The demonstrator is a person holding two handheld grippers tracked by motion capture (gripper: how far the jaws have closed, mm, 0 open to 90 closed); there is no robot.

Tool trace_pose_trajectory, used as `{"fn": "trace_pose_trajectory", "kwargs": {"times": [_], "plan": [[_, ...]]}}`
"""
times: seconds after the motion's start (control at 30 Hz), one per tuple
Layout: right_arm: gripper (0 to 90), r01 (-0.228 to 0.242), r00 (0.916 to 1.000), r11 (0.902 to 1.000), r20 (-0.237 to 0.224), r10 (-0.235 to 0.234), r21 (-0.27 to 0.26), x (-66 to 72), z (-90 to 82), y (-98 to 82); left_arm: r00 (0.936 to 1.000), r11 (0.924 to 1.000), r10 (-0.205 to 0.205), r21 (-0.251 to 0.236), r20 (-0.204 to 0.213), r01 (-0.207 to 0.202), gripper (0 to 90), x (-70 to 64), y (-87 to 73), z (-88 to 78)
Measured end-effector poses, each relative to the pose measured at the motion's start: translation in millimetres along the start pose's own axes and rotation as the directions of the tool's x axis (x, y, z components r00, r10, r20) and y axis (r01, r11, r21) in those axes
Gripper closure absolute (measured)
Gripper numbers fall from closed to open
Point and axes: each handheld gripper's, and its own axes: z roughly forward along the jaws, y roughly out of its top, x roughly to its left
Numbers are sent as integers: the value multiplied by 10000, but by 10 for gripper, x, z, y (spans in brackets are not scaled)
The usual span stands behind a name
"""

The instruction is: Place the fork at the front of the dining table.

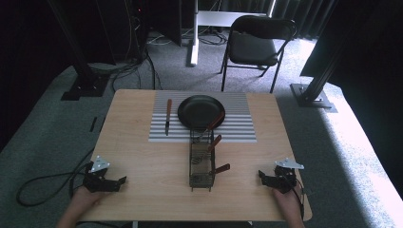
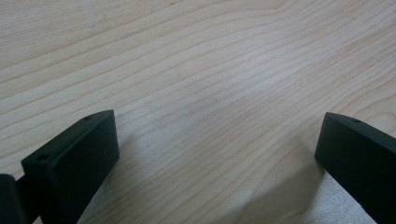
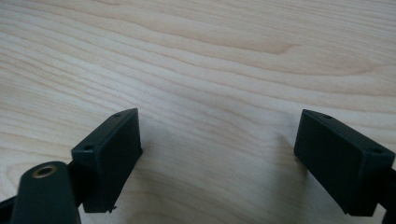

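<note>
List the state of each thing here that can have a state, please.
Left gripper: open, empty, at the table's near left.
Right gripper: open, empty, at the near right.
Pan: upright, empty, on the striped mat.
Knife: flat on the mat.
Basket: upright, holding wooden-handled utensils.
Chair: unfolded, vacant.

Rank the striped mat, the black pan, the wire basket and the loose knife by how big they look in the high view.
1. Striped mat
2. Black pan
3. Wire basket, long and narrow; close to the pan, so that order is unsure
4. Knife
</note>
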Motion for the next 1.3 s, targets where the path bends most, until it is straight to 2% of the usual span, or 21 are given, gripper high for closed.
{"fn": "trace_pose_trajectory", "kwargs": {"times": [0.2, 0.6, 0.83, 0.97, 1.07, 1.17, 1.2, 1.3], "plan": [[138, -4, 10000, 10000, 26, 4, 25, 1, -7, -5, 10000, 10000, 67, 1, 64, -67, 0, 0, 1, 0], [126, 211, 9996, 9993, -214, -204, 303, -15, -6, 24, 9997, 9998, 180, -1, 168, -180, 0, 0, 1, 0], [138, 215, 9996, 9973, -203, -201, 704, 44, -23, 60, 9996, 9998, 220, -2, 193, -220, 0, -1, 0, 0], [138, 290, 9993, 9968, -259, -271, 751, 67, -25, 65, 9996, 9998, 215, -4, 191, -215, 0, -2, 0, 0], [160, 247, 9974, 9960, -691, -188, 860, 136, -41, 99, 9996, 9998, 220, -3, 192, -220, 0, -2, 0, 0], [167, 281, 9964, 9960, -819, -211, 847, 160, -51, 124, 9996, 9998, 219, -6, 192, -219, 0, -2, 0, 0], [178, 310, 9943, 9966, -1046, -229, 761, 191, -75, 169, 9996, 9998, 218, -6, 197, -218, 0, -2, 0, 0], [178, 251, 9920, 9975, -1248, -168, 656, 213, -101, 211, 9996, 9998, 208, -6, 198, -207, 0, -2, 0, 0]]}}
